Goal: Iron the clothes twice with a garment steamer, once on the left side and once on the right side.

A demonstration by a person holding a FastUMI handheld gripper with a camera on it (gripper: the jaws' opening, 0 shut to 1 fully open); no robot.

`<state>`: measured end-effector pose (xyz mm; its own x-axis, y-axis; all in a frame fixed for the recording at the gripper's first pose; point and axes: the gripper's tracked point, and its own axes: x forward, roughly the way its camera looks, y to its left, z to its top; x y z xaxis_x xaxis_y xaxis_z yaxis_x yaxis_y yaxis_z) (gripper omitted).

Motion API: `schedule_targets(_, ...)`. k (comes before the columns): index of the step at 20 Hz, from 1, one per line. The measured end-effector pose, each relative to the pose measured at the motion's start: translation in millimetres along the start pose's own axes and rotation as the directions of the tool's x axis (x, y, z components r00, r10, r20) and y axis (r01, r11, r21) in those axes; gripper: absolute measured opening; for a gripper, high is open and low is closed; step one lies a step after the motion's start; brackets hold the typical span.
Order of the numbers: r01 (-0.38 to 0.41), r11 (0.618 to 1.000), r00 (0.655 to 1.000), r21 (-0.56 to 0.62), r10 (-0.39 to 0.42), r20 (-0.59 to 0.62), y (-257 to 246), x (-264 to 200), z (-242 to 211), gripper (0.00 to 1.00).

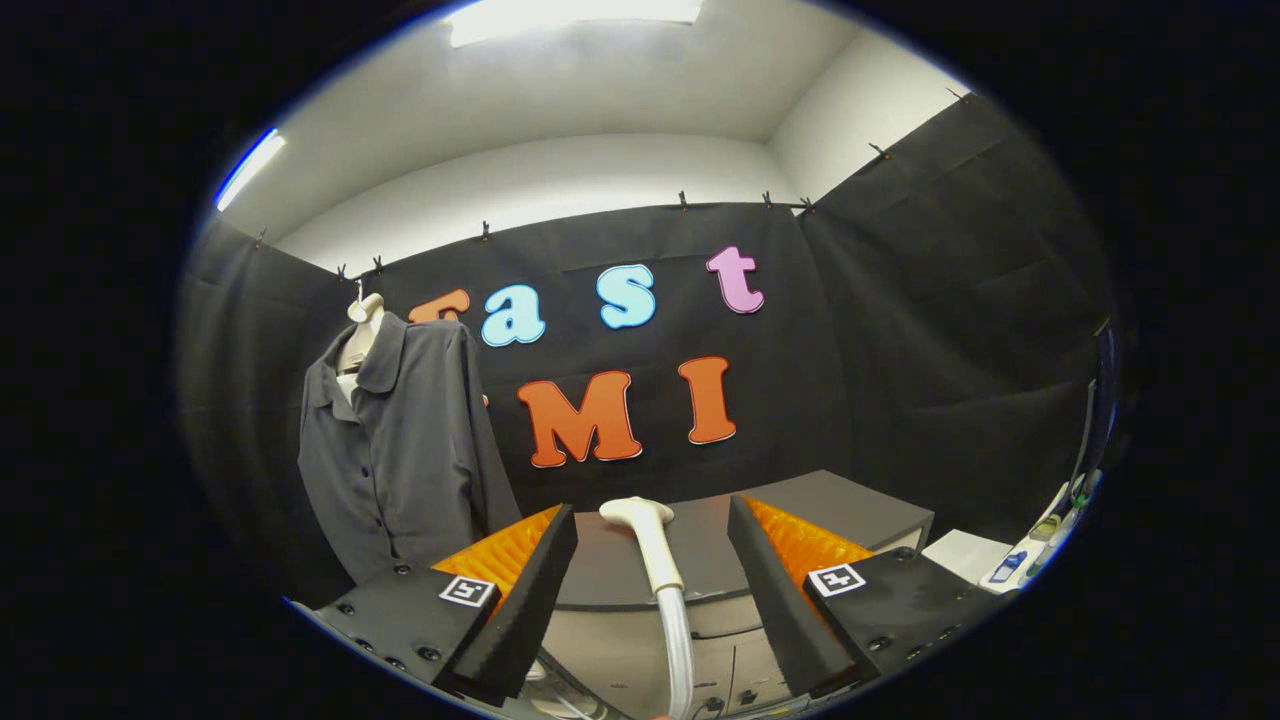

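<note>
A dark grey shirt (400, 450) hangs on a pale mannequin bust (360, 335), beyond and to the left of my left finger. The white garment steamer head (645, 535) stands upright on its hose (680, 640), just ahead of my fingers and in line with the gap between them. My gripper (652, 525) is open, its fingers wide apart and touching nothing. The steamer handle sits between the fingertips in the view but apart from both.
A dark grey table (800, 500) stands behind the steamer. A white surface (965, 555) with small items, a blue one among them (1010, 565), lies beyond my right finger. Light cabinet fronts (720, 660) show below the table.
</note>
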<state>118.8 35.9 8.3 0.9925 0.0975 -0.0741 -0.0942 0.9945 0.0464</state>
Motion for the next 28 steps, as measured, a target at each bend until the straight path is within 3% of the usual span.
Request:
schedule_targets(7,-0.156,0.988,0.969,-0.005,0.152,-0.195,11.8,126.7,-36.0,0.98)
schedule_targets(11,-0.198,0.98,0.927,0.023,0.195,-0.321,15.3,181.4,-77.2,0.98)
schedule_targets(14,-0.196,0.98,0.913,0.019,0.19,-0.361,10.4,217.9,-98.6,0.98)
schedule_targets(19,-0.193,0.981,0.871,-0.009,0.167,-0.462,8.4,250.3,-138.5,0.98)
schedule_targets(28,-0.232,0.972,0.805,-0.041,0.169,-0.569,12.7,255.2,-174.6,0.98)
